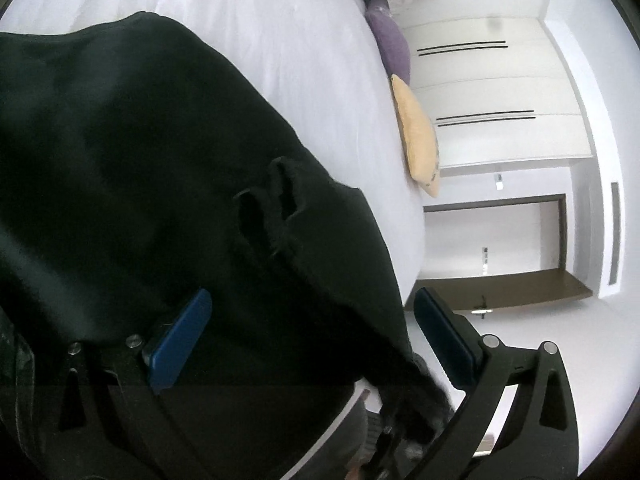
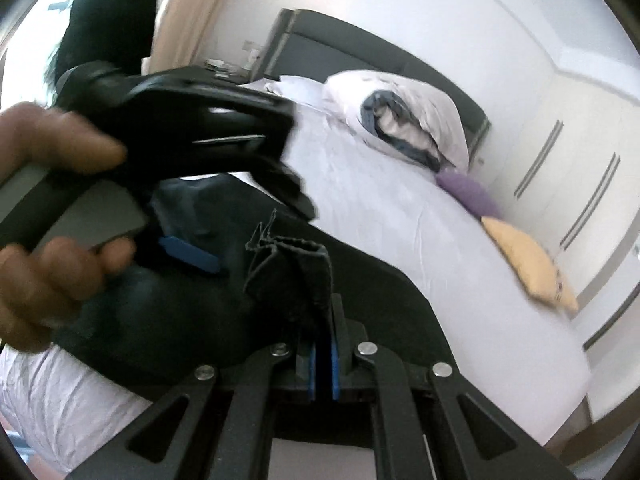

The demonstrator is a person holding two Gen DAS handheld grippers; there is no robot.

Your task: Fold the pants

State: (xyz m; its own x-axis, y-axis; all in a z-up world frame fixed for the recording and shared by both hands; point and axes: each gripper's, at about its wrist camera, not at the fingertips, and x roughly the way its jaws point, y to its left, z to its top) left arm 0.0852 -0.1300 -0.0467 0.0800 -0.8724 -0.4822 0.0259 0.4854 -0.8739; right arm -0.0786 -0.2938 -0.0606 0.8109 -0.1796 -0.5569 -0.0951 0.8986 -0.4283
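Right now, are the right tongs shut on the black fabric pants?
Shut: the right tongs have blue pads pressed together, pinching the black fabric pants hem.

The black pants [image 1: 140, 180] are cut off by the left and lower frame edges. The hand [image 2: 52, 200] at the left edge is blurred and partly cropped. Small items on the nightstand [image 2: 224, 67], upper centre, cannot be identified.

Bare sheet [image 2: 400, 208] beyond pants [image 1: 140, 160]
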